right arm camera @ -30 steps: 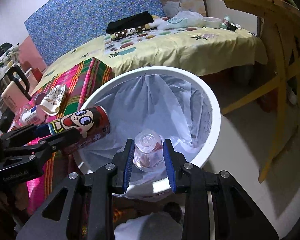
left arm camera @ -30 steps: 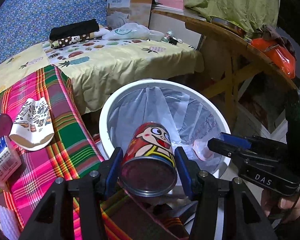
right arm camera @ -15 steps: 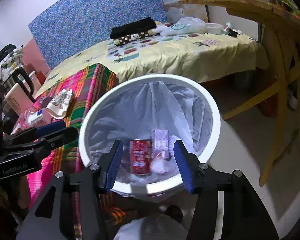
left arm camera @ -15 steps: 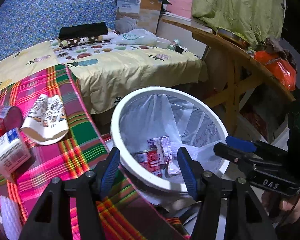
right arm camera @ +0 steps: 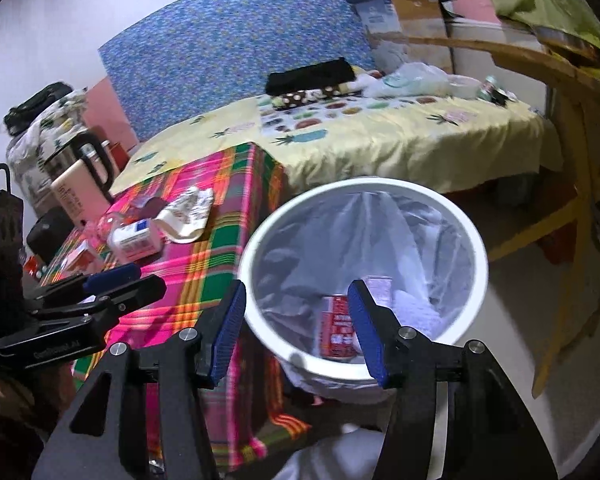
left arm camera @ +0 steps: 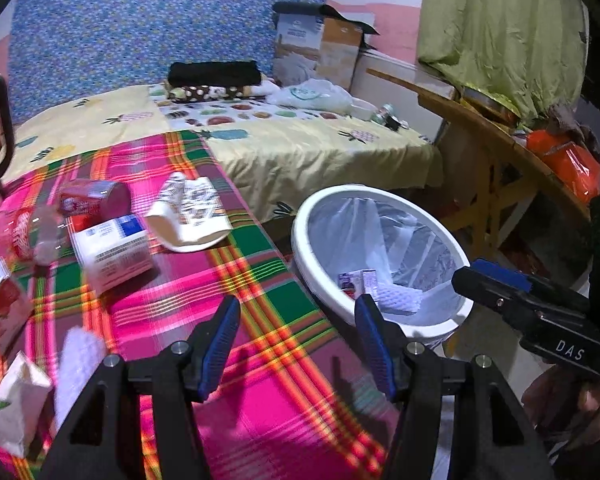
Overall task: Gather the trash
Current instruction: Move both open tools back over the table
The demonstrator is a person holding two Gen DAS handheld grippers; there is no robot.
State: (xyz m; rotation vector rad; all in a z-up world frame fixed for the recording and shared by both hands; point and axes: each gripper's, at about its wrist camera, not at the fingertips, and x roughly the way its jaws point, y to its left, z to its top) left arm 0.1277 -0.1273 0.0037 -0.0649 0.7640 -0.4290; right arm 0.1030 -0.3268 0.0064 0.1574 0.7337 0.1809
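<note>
A white bin lined with a clear bag stands beside the plaid-covered table; it also shows in the right wrist view. Inside lie a red can, a small carton and white foam. My left gripper is open and empty over the table's edge. My right gripper is open and empty above the bin's near rim. On the table lie a red can, a crushed paper cup, a white box and cartons.
A bed with a yellow fruit-print sheet runs behind the table and bin. A wooden table with an orange bag stands at the right. A kettle and dark bags sit at the far left.
Both grippers opened and dropped the cartoon can and the clear cup into the bin. The left gripper then swung left over the table; the right pulled back from the bin.
</note>
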